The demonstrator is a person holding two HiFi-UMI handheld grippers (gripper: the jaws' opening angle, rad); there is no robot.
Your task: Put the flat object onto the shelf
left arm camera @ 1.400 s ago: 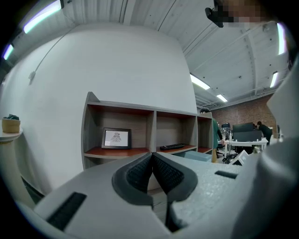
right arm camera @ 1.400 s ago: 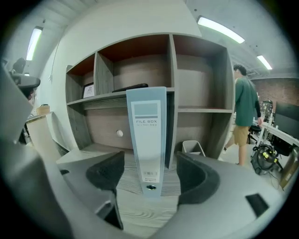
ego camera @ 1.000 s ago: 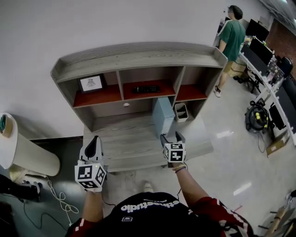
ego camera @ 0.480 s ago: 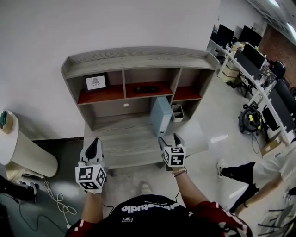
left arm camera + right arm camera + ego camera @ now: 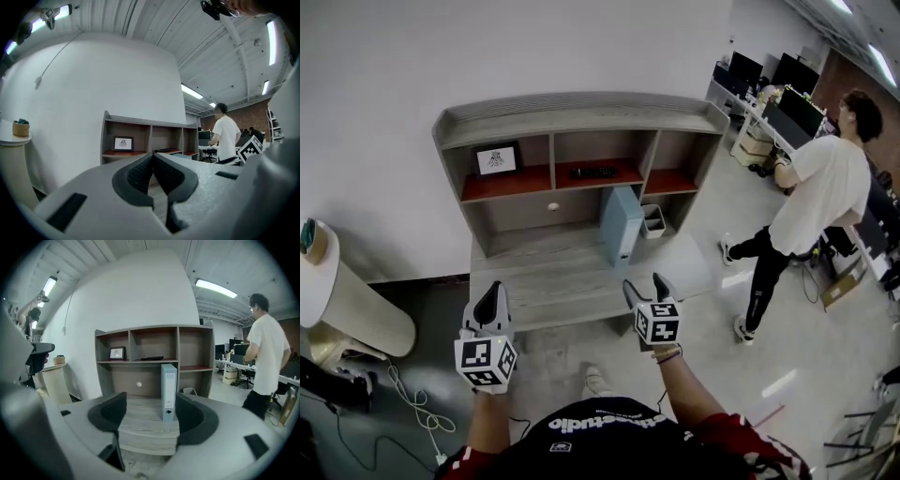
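Someone in a white shirt point(image 5: 814, 192) is now walking in far off to the right gripper's point(image 5: 644, 283) right side, where a moment ago only legs were showing. Both grippers are hanging in about the same spots as before, low in front of the grey shelf unit point(image 5: 581, 111).

The right gripper's jaws are standing wide apart and closing a little, with nothing touching them. The blue-grey binder point(image 5: 169, 390) — the flat object — is standing upright on the unit's wide lower board, straight ahead of the right gripper and well apart from it.

The left gripper point(image 5: 491, 292) is pressing its jaws together with nothing between them. Ahead of it and higher up, a small framed picture point(image 5: 498, 160) is standing in the left cubby, and a dark remote point(image 5: 593, 172) is lying in the middle cubby. A small bin point(image 5: 652, 221) is sitting near the binder, on the side away from the left gripper.
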